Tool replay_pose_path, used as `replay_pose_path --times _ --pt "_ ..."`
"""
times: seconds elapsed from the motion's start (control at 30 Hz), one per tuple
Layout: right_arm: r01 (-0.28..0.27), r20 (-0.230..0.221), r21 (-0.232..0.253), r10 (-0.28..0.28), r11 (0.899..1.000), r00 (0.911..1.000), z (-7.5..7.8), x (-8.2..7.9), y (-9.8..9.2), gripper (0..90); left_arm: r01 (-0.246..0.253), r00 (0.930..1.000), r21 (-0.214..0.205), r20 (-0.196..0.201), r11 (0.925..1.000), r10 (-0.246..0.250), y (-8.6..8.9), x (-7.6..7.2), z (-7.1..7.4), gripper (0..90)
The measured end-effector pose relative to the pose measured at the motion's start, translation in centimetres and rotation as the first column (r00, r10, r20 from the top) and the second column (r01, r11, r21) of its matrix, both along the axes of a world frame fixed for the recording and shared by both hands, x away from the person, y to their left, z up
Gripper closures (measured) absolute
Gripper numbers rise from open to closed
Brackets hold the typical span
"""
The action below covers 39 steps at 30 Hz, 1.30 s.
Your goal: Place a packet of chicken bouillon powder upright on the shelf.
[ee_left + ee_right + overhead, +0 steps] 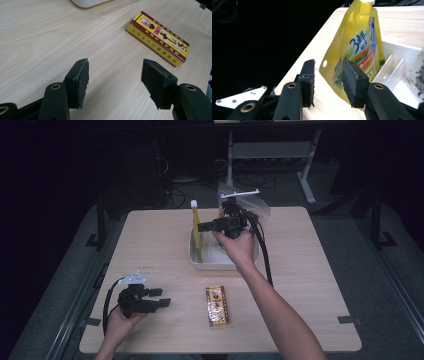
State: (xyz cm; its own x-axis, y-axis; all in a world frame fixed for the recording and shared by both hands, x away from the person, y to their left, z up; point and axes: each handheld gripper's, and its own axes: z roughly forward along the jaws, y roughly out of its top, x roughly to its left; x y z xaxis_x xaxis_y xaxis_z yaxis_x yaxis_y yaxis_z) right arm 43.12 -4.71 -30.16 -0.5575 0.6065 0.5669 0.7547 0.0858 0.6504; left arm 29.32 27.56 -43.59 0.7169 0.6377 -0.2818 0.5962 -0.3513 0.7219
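High view
Table (150, 250): pale wood, dark floor around it.
Tray (222, 261): white, on the far middle of the table.
Pouch (196, 232): yellow with a white cap, upright at the tray's left end.
Bag (247, 207): clear plastic, at the tray's far right.
Box (217, 306): yellow and red, flat on the table, nearer the person than the tray.
Left gripper (162, 297): left of the box, well apart from the tray, jaws spread, holding nothing.
Right gripper (205, 226): above the tray, just beside the pouch.

Left gripper view
Left gripper (113, 82): jaws wide apart over bare table.
Box (157, 38): beyond the jaws; tray corner (87, 3) farther off.

Right gripper view
Right gripper (328, 83): jaws parted, empty.
Pouch (357, 47): just beyond the jaws, standing in the tray (402, 65).
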Motion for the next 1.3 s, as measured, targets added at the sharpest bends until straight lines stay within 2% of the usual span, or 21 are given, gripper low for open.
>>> replay_pose_path --times 0.53,1.3 --pt "-0.036 -0.004 0.001 0.036 0.999 0.9993 -0.4 -1.2 -1.0 59.9 0.008 1.0 0.009 0.001 0.9999 -0.008 -0.3 0.0 0.0 38.3" --pt "-0.085 -0.017 0.007 0.085 0.996 0.9962 -1.7 -2.7 -2.4 56.3 0.017 0.9998 0.011 0.001 0.9998 -0.017 -1.1 -0.2 0.1 35.4"
